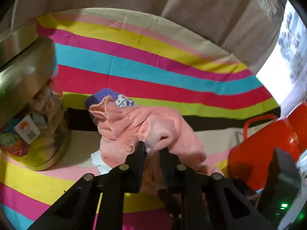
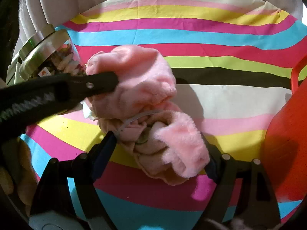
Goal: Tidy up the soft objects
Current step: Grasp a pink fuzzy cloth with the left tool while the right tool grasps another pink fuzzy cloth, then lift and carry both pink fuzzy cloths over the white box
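Observation:
A pink fleece garment point(image 1: 153, 122) lies bunched on the striped cloth point(image 1: 153, 67). My left gripper point(image 1: 152, 147) is shut on a fold of it at its near edge. A purple knit piece point(image 1: 101, 96) with a white pattern peeks out behind the pink pile. In the right wrist view the same pink garment point(image 2: 142, 80) shows its beige lining and a clear plastic loop. There the left gripper point(image 2: 113, 80) comes in from the left, clamped on the upper lump. My right gripper point(image 2: 159, 153) stands open, its fingers wide on either side of the lower lump.
A lidded glass jar point(image 1: 28, 115) of small items stands left of the pile, also seen as the jar point(image 2: 44, 55). A red plastic basket point(image 1: 268, 143) with a handle sits at the right, the same basket point(image 2: 284, 153). Pale curtain hangs behind the table.

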A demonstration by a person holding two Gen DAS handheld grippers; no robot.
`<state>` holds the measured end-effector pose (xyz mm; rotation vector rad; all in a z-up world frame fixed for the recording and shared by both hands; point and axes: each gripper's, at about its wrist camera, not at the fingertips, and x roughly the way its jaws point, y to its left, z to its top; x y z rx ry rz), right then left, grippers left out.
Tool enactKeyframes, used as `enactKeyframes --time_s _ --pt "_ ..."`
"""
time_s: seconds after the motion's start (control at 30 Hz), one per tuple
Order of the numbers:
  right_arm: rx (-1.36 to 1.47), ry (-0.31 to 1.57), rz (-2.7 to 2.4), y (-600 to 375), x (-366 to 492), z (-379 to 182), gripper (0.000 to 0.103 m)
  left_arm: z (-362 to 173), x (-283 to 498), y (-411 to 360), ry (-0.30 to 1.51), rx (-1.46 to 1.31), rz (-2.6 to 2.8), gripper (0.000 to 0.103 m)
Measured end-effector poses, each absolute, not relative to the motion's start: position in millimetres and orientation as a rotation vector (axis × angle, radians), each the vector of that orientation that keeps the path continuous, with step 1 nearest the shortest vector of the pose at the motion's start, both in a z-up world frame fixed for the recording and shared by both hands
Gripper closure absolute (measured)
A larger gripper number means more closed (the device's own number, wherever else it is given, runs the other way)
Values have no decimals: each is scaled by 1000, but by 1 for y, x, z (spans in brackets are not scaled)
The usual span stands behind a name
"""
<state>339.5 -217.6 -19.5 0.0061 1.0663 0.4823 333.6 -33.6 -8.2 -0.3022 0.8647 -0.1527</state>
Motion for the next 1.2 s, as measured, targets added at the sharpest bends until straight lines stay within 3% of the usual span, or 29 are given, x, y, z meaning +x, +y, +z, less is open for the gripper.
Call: enactKeyframes --time_s 0.17,0.27,0.33,0.53,0.73,1.2 --pt "-1 1062 481 -220 337 -20 23 11 318 -14 782 -390 -152 89" --pt "-6 1060 494 -216 331 -18 32 21 309 -7 739 -421 -151 90" --pt "-16 1053 494 -216 327 -17 44 25 301 -2 719 -442 -153 90" --pt "-12 1041 505 -220 319 -14 67 30 287 4 687 -464 -137 90" --pt "-16 1021 508 -223 311 -7 73 34 279 12 673 -490 -112 90" --pt "5 1020 485 -244 287 22 74 52 247 19 620 -509 -95 90"
